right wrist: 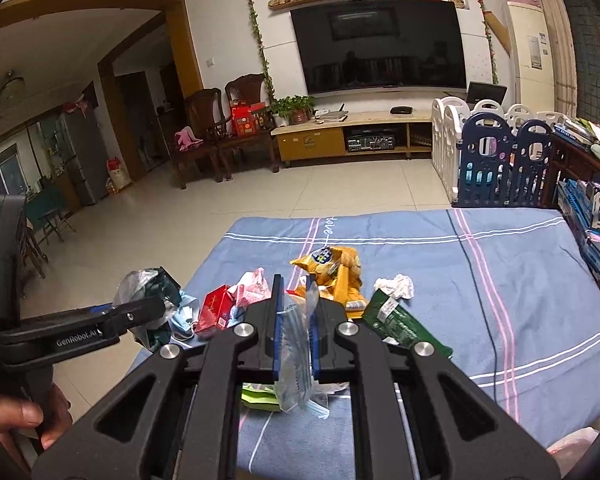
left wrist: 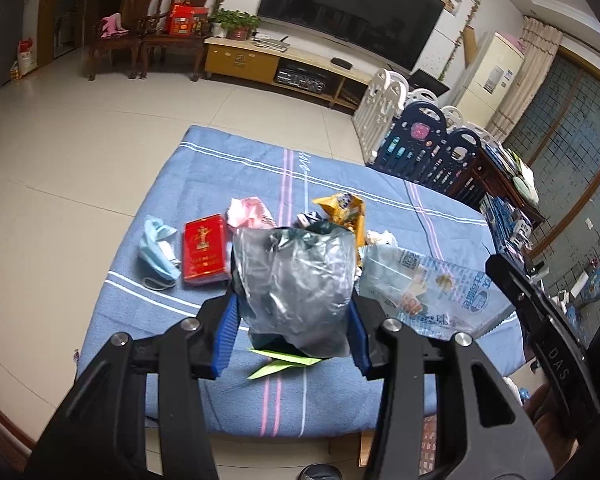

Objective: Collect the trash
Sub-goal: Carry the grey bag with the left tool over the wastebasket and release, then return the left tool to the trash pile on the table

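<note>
Two grippers are each pinching plastic above a blue striped cloth (right wrist: 520, 280) strewn with litter. Between its blue pads the left gripper (left wrist: 294, 292) is clamping a dark, crumpled bag (left wrist: 296, 280), probably the collecting bag; it is bulging upward between the fingers and hiding whatever lies straight ahead. Nearly closed, the right gripper (right wrist: 296, 312) is nipping a thin clear printed wrapper (right wrist: 296, 360), which is drooping below the fingers toward a green scrap (right wrist: 260, 398) on the cloth.

Everything here is looking light and limp. Film like the wrapper is likely slippery and shapeless, so it is probably best taken at a bunched fold, not a flat edge, and pinched fully. Ahead of the right gripper, a yellow snack bag (right wrist: 336, 268) is standing puffed and crinkled; its twisted top looks like the easiest hold. Just to the right of that gripper's fingers a green packet (right wrist: 400, 320) is lying flat, so I would lift it by a corner, and beyond it a white paper wad (right wrist: 396, 286) should compress readily. To the left of the left gripper a red box (left wrist: 203, 250) is lying flat and seems stiff enough to be taken across its narrow sides, while a blue face mask (left wrist: 156, 254) beside it is soft and grabbable anywhere. Near the box, a pink wrapper (left wrist: 246, 212) is crumpled.
</note>
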`<state>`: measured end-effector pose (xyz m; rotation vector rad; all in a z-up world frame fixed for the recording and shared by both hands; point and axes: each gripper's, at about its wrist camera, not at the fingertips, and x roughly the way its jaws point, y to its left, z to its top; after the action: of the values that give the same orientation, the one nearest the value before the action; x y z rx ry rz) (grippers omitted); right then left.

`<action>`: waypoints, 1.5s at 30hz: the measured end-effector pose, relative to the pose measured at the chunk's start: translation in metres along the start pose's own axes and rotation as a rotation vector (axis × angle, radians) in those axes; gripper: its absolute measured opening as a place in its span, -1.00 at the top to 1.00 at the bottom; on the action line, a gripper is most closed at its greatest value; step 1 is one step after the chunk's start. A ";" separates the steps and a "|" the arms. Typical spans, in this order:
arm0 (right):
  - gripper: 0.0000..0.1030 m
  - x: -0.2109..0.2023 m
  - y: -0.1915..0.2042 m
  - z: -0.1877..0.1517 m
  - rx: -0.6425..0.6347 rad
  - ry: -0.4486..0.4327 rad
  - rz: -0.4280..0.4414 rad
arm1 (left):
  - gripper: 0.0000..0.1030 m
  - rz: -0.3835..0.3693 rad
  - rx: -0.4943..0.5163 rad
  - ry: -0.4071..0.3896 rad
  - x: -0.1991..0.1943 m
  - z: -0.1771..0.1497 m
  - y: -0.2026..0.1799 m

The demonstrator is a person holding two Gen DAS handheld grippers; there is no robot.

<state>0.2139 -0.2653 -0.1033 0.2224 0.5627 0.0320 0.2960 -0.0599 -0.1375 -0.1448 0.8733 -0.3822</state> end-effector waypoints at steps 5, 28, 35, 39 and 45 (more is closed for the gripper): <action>0.78 -0.037 -0.020 0.002 0.031 -0.024 -0.020 | 0.09 -0.064 0.065 0.034 0.008 -0.007 -0.030; -0.35 -0.257 -0.183 -0.123 0.259 0.036 -0.553 | -0.80 -0.599 0.524 0.516 0.080 -0.192 -0.296; -0.45 -0.227 -0.144 -0.093 0.221 -0.032 -0.458 | -0.83 -0.405 0.326 0.298 0.042 -0.108 -0.211; -0.46 -0.178 -0.102 -0.064 0.192 -0.055 -0.336 | -0.84 -0.206 0.181 0.068 -0.002 -0.053 -0.127; -0.46 -0.095 -0.023 -0.015 0.096 -0.096 -0.195 | -0.87 0.127 0.054 -0.122 -0.039 -0.010 -0.021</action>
<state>0.1247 -0.2933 -0.0710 0.2604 0.4887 -0.1947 0.2604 -0.0638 -0.1107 -0.0616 0.7465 -0.2756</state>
